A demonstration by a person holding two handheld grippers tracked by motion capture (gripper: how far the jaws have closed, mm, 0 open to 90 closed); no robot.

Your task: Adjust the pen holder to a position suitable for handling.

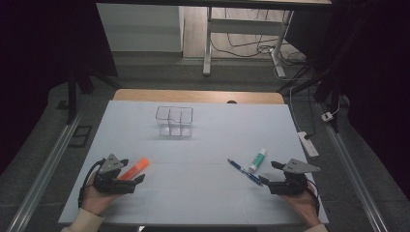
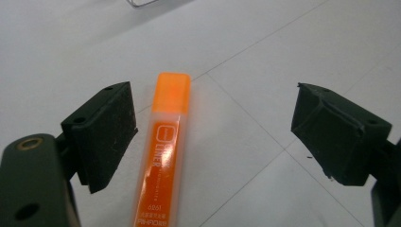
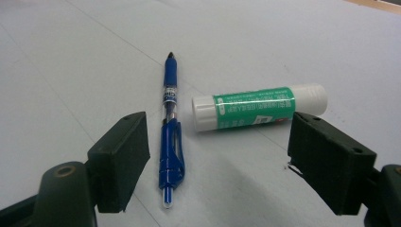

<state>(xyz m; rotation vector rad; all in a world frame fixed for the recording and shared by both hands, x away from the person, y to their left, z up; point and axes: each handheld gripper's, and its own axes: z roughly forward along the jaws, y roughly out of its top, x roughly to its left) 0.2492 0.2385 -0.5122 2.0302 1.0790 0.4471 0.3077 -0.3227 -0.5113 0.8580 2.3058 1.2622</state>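
both hands rest low on the worktop (image 1: 203, 193). the left tool (image 1: 131, 170) gapes wide around the orange highlighter (image 2: 163, 156), not touching it. the right tool (image 1: 269, 175) gapes wide, empty, at the blue pen (image 3: 170, 125) and glue stick (image 3: 257, 107).

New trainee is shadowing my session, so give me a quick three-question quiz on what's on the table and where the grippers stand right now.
1. True or false: the left gripper is clamped on the orange highlighter.
2. Which two things lie just ahead of the right gripper?
A) blue pen and glue stick
B) scissors and eraser
C) highlighter and ruler
3. What stands alone toward the far middle of the white table?

Key
1. False: the jaws stand open, with the highlighter lying between them, untouched.
2. A: the blue pen and the glue stick.
3. The clear divided holder.
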